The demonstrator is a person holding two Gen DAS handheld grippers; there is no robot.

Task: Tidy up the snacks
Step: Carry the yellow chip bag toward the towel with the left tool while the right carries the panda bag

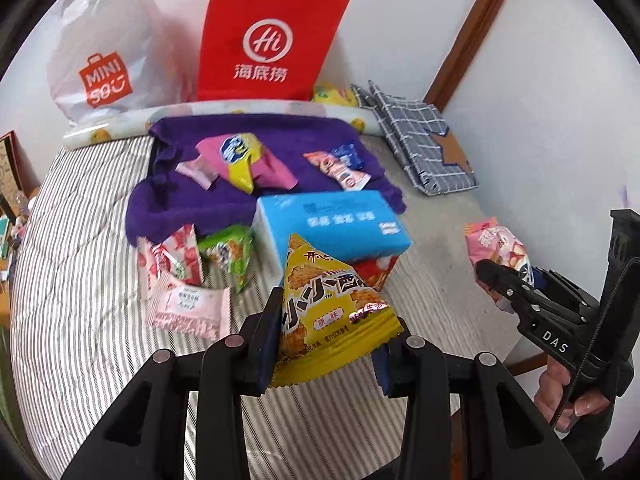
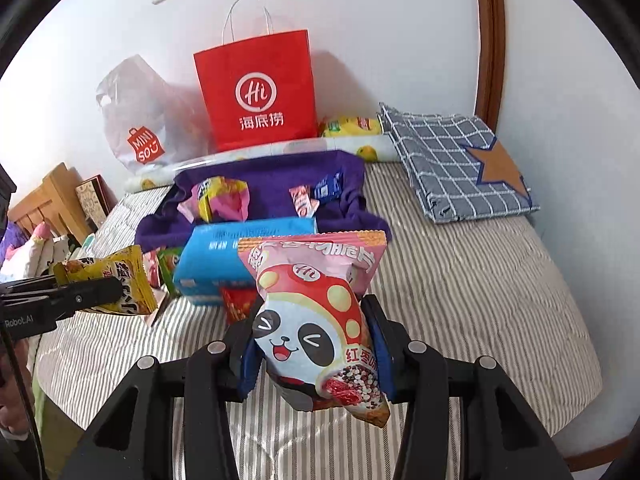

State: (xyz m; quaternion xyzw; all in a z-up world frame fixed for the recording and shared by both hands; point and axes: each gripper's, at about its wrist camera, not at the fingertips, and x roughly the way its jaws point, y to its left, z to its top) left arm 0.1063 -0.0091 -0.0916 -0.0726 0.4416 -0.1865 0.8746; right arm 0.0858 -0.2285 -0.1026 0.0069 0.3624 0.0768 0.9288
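My left gripper is shut on a yellow triangular snack packet and holds it above the striped bed. It also shows in the right wrist view. My right gripper is shut on a pink panda snack packet, held above the bed; it shows at the right of the left wrist view. A purple towel lies ahead with several snack packets on it, among them a pink-and-yellow one. Pink packets and a green packet lie on the bed left of a blue tissue pack.
A red paper bag and a white Miniso plastic bag stand against the wall behind the towel. A folded checked cloth lies at the back right. A rolled mat lies along the wall. A wooden headboard is at the left.
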